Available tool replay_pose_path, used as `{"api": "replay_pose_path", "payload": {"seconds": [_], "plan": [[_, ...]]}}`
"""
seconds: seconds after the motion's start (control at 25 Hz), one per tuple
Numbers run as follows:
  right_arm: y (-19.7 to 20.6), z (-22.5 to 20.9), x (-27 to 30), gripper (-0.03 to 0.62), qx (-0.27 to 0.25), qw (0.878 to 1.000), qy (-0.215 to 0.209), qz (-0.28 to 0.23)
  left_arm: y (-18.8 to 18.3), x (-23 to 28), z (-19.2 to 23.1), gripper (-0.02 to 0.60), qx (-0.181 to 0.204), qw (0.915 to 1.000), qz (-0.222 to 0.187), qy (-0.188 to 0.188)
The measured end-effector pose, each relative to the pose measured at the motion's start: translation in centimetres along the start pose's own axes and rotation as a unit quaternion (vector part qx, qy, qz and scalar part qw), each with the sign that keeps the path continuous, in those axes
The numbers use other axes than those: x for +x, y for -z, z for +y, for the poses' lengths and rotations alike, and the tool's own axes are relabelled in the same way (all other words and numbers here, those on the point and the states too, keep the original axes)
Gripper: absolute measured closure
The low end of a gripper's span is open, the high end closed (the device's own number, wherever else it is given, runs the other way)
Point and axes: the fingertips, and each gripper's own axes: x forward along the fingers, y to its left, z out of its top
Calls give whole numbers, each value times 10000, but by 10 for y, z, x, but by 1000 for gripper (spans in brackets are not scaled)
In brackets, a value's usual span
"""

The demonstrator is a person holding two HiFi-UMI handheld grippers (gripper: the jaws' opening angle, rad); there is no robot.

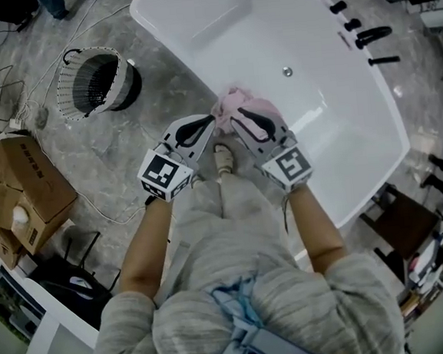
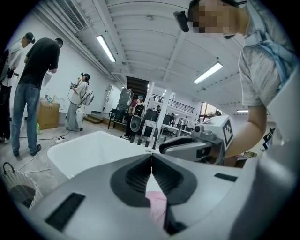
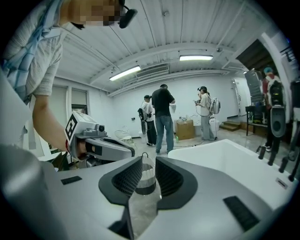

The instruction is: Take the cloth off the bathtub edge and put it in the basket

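A long white oval bathtub lies slantwise across the grey stone floor. An open brown cardboard box sits well apart from the tub's near rim. A round white wire basket with a dark inside stands upright on the floor beside the tub's far end, with a thin white cable trailing behind it. The left gripper has its jaws pressed together with nothing caught between them. The right gripper shows only a narrow gap, also empty. Both tips point at the small pale pink cloth on the near rim about midway along the tub. It is bunched into a soft crumpled heap, so I cannot tell its long axis. Black tap fittings line the far rim, and a small metal drain sits in the tub floor.
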Motion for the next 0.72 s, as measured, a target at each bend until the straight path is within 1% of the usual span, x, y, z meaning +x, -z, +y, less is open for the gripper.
{"api": "replay_pose_path", "payload": {"seconds": [0.28,0.4,0.6,0.72], "plan": [[54,-19,-3,499,191,9979,295,546,27,21,-5,578,-98,9995,227,171],[78,-24,-3,482,218,9959,307,829,40,27,-6,578,-135,9991,350,215],[119,-29,3,460,468,9922,393,1091,61,38,-4,578,-202,9981,519,246],[146,-33,6,427,570,9874,428,1409,73,45,-2,578,-239,9974,629,253]]}}
